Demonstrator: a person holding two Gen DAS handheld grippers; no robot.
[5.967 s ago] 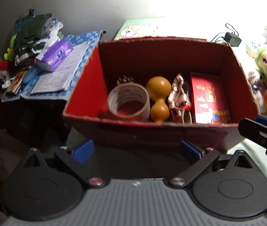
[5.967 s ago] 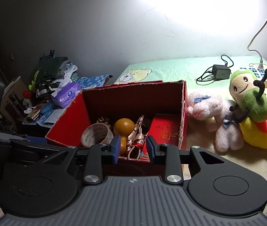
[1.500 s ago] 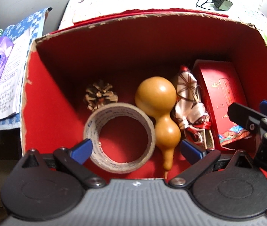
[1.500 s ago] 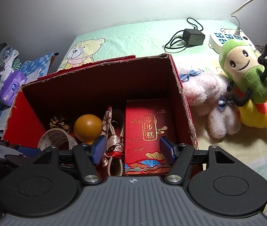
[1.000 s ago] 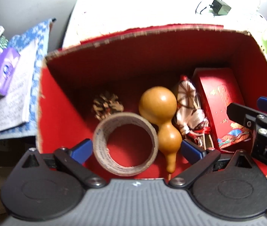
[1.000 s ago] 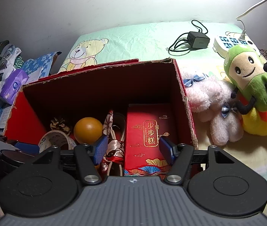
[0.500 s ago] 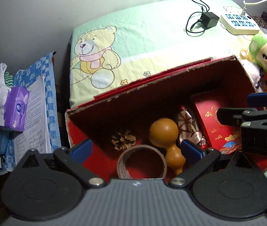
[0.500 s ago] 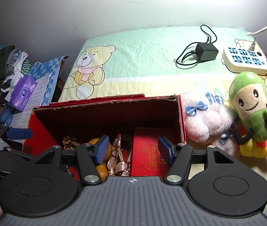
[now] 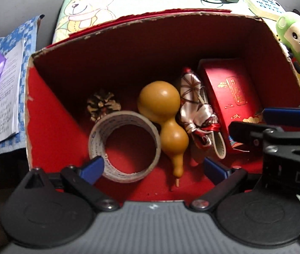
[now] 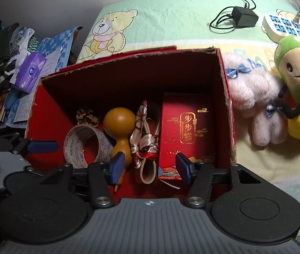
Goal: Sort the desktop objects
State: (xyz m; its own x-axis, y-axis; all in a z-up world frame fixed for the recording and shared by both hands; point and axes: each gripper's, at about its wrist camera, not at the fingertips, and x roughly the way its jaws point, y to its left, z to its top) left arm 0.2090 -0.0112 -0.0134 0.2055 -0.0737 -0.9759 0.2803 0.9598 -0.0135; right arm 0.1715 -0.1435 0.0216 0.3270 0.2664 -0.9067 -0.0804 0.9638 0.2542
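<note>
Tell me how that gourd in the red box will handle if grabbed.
The gourd looks smooth and glossy, so probably slippery. Its two round bulbs suggest it may roll. The narrow waist seems the likeliest spot to hold. It is probably hollow and light.

Red gift box point(image 10: 187, 127): gold vertical label reads 步步糕; right gripper point(image 9: 293, 124) body shows letters "DA"; tape roll point(image 10: 86, 146) print illegible.

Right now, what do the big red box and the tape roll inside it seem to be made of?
Red box: probably cardboard with a matt red face; its rim is torn and shows pale fibre. Tape roll: seemingly clear or pale plastic tape, slightly glossy, with printed letters on its inner side, probably on a card core.
</note>
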